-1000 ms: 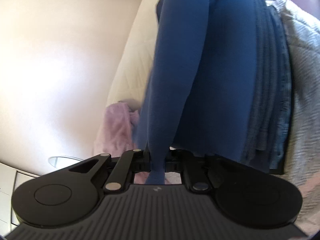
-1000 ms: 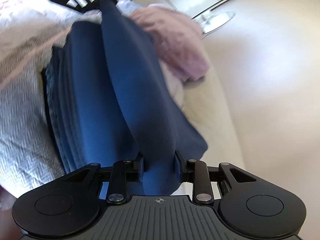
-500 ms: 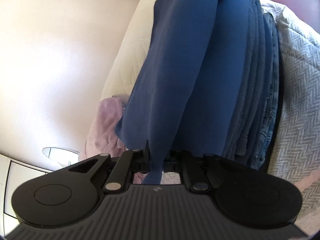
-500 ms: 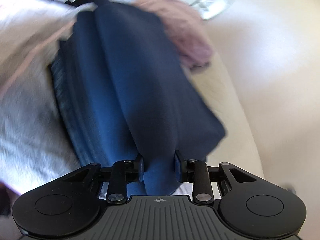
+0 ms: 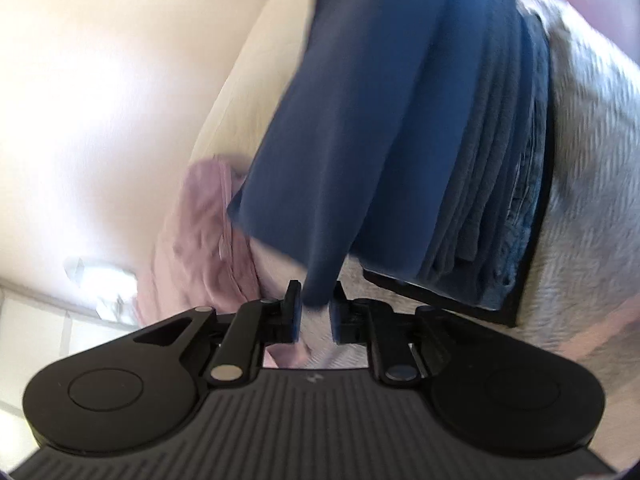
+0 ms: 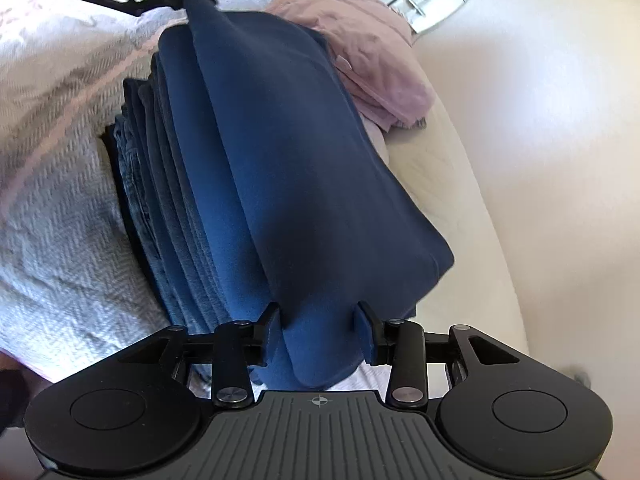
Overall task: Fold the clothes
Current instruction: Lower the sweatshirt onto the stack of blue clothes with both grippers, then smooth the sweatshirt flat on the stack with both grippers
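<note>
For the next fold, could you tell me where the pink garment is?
The pink garment lies crumpled on the bed at the top of the right wrist view, just right of the blue stack.

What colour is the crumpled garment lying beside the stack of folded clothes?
Pale pink. The crumpled garment shows best in the right wrist view, beyond the blue stack.

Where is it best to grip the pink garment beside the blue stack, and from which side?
Probably grip the pink garment at its loose bunched edge, coming from the bare mattress side. It lies crumpled with raised folds there, and the folded blue stack blocks the other side.
</note>
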Tool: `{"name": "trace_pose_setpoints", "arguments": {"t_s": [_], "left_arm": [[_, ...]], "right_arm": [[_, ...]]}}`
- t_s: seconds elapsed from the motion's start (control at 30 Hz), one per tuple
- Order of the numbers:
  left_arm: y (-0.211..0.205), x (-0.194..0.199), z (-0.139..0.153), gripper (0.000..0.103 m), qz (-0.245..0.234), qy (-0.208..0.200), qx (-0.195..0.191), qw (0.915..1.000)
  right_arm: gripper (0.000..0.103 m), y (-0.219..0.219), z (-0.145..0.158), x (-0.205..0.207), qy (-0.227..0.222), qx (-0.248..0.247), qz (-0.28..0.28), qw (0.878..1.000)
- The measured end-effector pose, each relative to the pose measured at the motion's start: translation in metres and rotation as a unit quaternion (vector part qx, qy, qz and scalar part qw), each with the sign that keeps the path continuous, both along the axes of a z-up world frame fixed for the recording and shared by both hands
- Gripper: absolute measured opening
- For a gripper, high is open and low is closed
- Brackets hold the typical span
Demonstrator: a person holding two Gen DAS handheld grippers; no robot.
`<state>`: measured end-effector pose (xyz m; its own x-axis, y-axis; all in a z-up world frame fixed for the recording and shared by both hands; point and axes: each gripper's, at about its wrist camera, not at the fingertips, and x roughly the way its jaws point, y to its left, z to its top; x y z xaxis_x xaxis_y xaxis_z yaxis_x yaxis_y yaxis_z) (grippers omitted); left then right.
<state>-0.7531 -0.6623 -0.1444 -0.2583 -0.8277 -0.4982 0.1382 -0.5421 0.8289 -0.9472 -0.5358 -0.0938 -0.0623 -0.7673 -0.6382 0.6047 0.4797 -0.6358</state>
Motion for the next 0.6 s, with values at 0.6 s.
{"name": "trace_pose_setpoints", "arguments": {"t_s": [0.6], "left_arm": [[0.073,0.002,0.028,0.012,0.040,0.153,0.177,0.9713]], "right_arm": [[0.039,-0.077,0.030,-0.087,-0.479,0.121,-0.253,0.832]]}}
